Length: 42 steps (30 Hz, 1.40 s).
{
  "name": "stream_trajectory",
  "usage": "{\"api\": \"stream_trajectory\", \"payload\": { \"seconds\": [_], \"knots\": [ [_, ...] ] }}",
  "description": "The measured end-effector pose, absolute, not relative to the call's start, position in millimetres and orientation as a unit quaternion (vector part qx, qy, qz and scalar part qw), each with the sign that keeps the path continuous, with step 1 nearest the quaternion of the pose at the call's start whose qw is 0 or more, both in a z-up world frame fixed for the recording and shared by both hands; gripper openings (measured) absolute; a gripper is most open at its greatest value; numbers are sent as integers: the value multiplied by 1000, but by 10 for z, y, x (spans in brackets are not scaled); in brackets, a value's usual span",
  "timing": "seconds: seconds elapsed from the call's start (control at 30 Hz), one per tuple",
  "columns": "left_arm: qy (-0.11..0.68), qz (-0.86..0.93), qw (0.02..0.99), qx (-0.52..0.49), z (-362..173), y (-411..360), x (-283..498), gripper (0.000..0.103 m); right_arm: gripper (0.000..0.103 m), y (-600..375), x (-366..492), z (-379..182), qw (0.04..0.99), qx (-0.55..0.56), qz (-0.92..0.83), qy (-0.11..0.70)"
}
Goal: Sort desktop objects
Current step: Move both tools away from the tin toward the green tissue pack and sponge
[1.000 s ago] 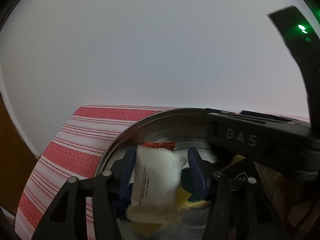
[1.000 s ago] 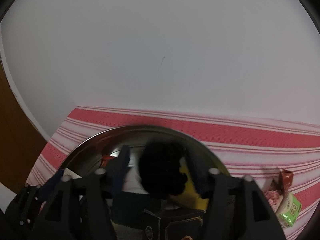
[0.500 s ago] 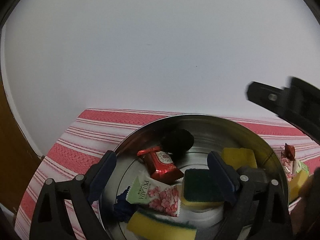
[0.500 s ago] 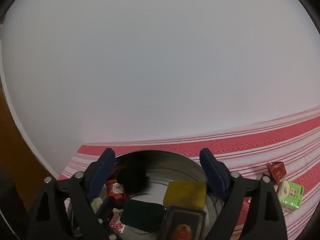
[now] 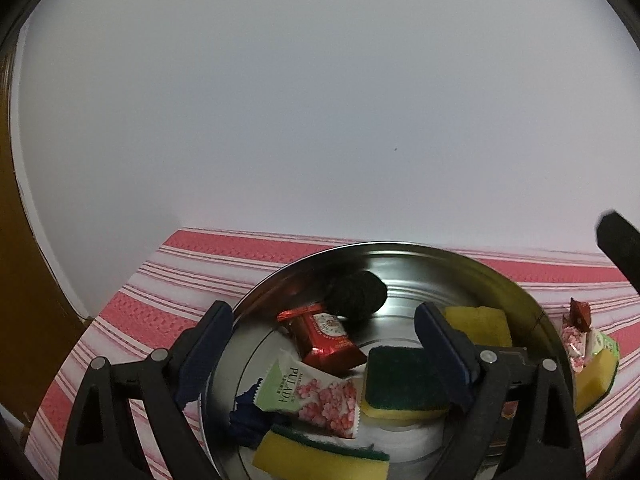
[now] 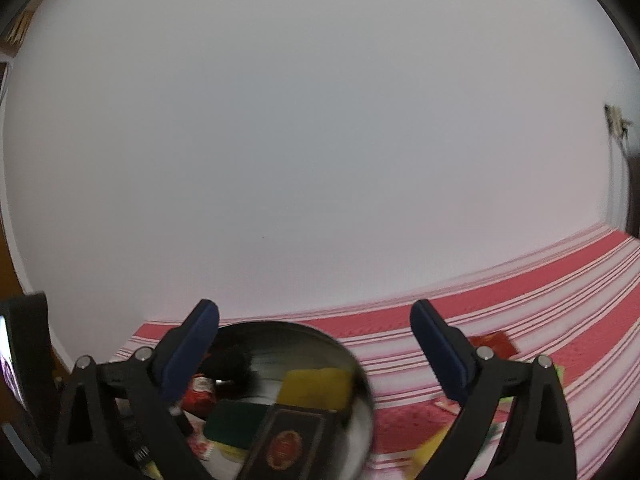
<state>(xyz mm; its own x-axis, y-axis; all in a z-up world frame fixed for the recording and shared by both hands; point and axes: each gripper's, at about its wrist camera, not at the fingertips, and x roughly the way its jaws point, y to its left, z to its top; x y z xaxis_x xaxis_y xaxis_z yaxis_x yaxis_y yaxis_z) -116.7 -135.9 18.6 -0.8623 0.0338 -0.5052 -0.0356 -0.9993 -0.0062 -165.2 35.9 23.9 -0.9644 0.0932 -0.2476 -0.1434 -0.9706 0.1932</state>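
Note:
A round metal bowl (image 5: 420,276) stands on the striped cloth and holds a black scrubber ball (image 5: 356,294), a red snack packet (image 5: 326,340), a pink-and-green PULADA packet (image 5: 316,394), a green-topped sponge (image 5: 402,380), more yellow sponges (image 5: 478,324) and a blue item (image 5: 246,410). My left gripper (image 5: 320,312) hangs open over the bowl, gripping nothing. In the right wrist view my right gripper (image 6: 314,308) has its jaws opening, with nothing between them. It is above the bowl's (image 6: 280,324) far right side, and a dark box (image 6: 288,438) lies inside.
The red-and-white striped cloth (image 6: 540,292) runs right. On it, outside the bowl, lie a pink-and-brown packet (image 5: 574,332), a yellow sponge (image 5: 596,376) and a red packet (image 6: 494,342). A white wall stands close behind. Brown wood (image 5: 16,300) borders the left.
My left gripper opened and let go of the white packet, which now lies in the bowl. My right gripper released the black ball into the bowl, opened, and swung right.

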Motion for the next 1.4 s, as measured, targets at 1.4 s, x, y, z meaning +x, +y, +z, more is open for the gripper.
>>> {"api": "stream_trajectory", "payload": {
  "seconds": [1.4],
  "knots": [
    [152,975,151,-52,78,-163,94,94,98,2322,-586,-212,252,-148,952,94]
  ]
}}
